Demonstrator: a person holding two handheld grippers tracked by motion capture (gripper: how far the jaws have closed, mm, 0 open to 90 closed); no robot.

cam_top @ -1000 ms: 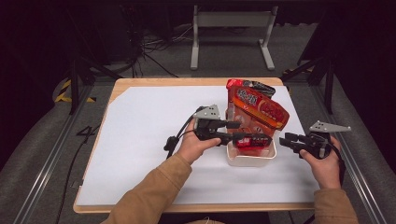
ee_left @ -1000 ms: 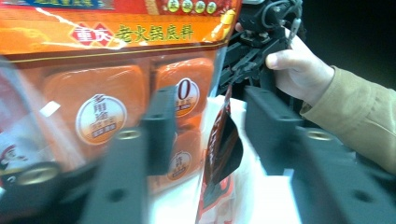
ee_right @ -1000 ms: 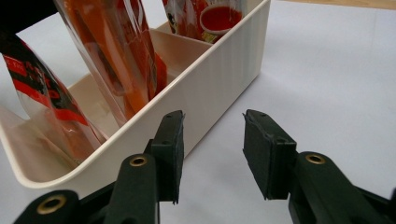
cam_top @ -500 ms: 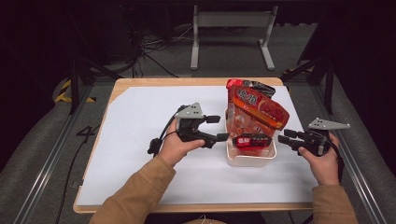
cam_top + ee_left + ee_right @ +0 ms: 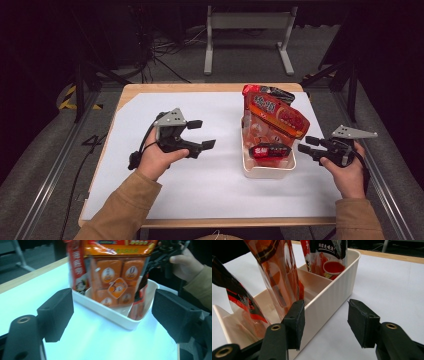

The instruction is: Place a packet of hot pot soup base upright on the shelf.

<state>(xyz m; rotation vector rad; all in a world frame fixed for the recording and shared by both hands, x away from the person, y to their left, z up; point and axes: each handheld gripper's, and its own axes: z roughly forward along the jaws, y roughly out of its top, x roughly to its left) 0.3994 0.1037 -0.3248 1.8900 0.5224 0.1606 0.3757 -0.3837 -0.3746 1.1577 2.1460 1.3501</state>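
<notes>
From my seat the left gripper looks like matt black plastic, with a flat grey metal-looking plate on top and slightly rough, rubbery pads. Ahead of its jaws I see a white tray of smooth, faintly shiny plastic, ribbed along the wall just beside my right gripper. The snack packets standing in it are glossy, crinkled film that catches the light. Under both grippers lies a matt white sheet, paper-smooth, on a table with a pale wood edge. My sleeve is tan cloth.
</notes>
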